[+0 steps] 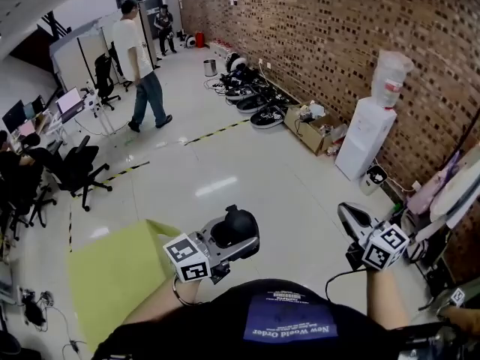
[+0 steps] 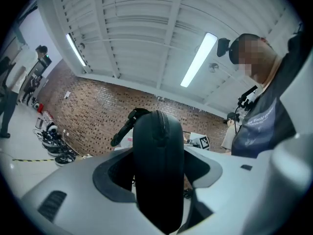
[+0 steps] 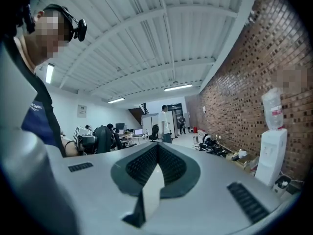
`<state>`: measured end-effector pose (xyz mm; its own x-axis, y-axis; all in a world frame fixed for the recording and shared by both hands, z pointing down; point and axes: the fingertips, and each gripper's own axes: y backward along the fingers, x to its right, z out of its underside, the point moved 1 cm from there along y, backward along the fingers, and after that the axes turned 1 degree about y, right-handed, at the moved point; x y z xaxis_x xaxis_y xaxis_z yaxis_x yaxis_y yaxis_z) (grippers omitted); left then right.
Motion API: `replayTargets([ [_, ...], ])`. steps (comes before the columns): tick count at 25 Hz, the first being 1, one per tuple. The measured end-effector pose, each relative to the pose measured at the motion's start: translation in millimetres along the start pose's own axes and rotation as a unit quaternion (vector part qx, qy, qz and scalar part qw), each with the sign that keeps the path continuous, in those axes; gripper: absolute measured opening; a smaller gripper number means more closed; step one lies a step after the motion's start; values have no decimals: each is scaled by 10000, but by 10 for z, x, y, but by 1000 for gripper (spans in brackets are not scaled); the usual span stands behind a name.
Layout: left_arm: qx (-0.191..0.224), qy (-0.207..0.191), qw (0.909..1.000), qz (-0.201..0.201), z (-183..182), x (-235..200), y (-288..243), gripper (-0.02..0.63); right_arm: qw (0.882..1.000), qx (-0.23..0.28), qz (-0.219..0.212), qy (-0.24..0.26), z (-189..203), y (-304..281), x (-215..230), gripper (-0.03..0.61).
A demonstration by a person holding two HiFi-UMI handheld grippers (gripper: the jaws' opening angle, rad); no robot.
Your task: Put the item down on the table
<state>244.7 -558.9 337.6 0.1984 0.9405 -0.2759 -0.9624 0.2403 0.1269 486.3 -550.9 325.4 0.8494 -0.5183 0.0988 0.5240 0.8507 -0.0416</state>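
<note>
- Yellow-green table top (image 1: 112, 276): low in the head view's left, bare where visible. Its right edge runs just beside the left gripper's marker cube. Its near end is cut off by the person's dark shirt.
- Left gripper (image 1: 229, 240): held in the air close to the chest, just right of that table edge. Jaws are clamped on either flank of a black zippered case (image 2: 159, 170), which stands on edge with its zip seam running over the top.
- Task's thing: the case is off the table, in the left jaws and above bare floor.
- Step in hand (judgement): carry phase; the put-down has not begun.
- Next move (judgement): swing the left gripper leftward over the table top, lower it until the case bears on the surface, then spread the jaws.
- The rounded case may tip or roll if released on edge, so lay it flat.
- Right gripper (image 3: 155, 155): jaws pressed together with nothing between them, idle at the person's right.
- Room: open floor ahead. A white water dispenser (image 1: 365, 137) and the brick wall (image 1: 337, 43) stand well off to the right, with nothing between case and table.
</note>
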Motion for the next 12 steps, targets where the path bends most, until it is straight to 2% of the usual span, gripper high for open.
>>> replayTargets([
  [4, 126, 151, 9991, -371, -129, -587, 81, 287, 9993, -127, -342, -16, 8, -704, 205, -12],
  [7, 144, 92, 9972, -734, -160, -989, 116, 287, 9973, -189, -703, -26, 38, -1233, 428, -12],
  [10, 219, 38, 9913, -1297, -236, -1398, 207, 287, 9920, -223, -1237, -75, 46, -1895, 648, -12],
  [12, 299, -36, 9842, -1743, -362, -1677, 259, 287, 9855, -231, -1678, -58, -20, -2419, 793, -12],
])
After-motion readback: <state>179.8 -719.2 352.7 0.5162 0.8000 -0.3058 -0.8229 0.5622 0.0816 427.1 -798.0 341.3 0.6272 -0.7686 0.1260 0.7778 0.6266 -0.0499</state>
